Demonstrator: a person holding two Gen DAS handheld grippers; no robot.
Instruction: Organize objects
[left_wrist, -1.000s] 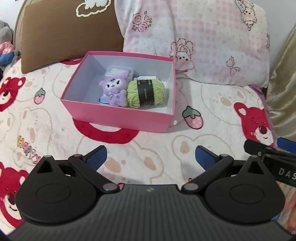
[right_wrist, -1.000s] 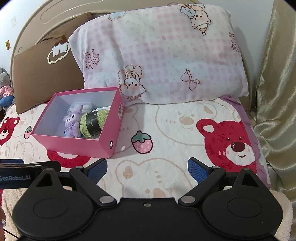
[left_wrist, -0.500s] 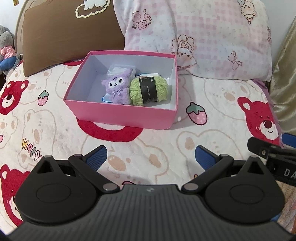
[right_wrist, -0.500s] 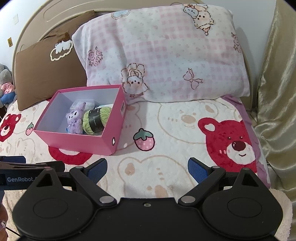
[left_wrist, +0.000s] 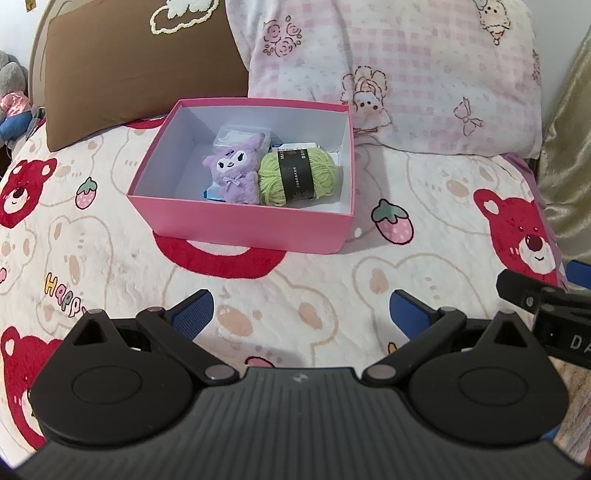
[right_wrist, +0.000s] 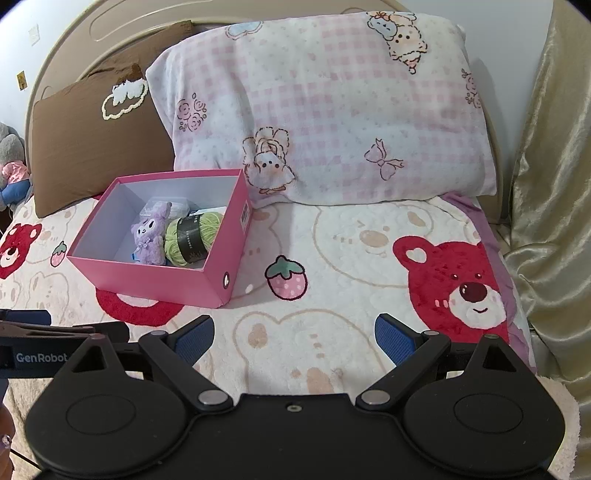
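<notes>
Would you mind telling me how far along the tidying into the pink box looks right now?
It looks mostly done: the purple plush toy, the green yarn ball and a clear packet behind them already lie inside the pink box. Nothing is in hand; the left gripper and right gripper are both open and empty over the blanket. No loose items show on the blanket.

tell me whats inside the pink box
The pink box holds a purple plush, a green yarn ball beside it, and a clear packet behind. Flat items underneath are mostly covered.
</notes>
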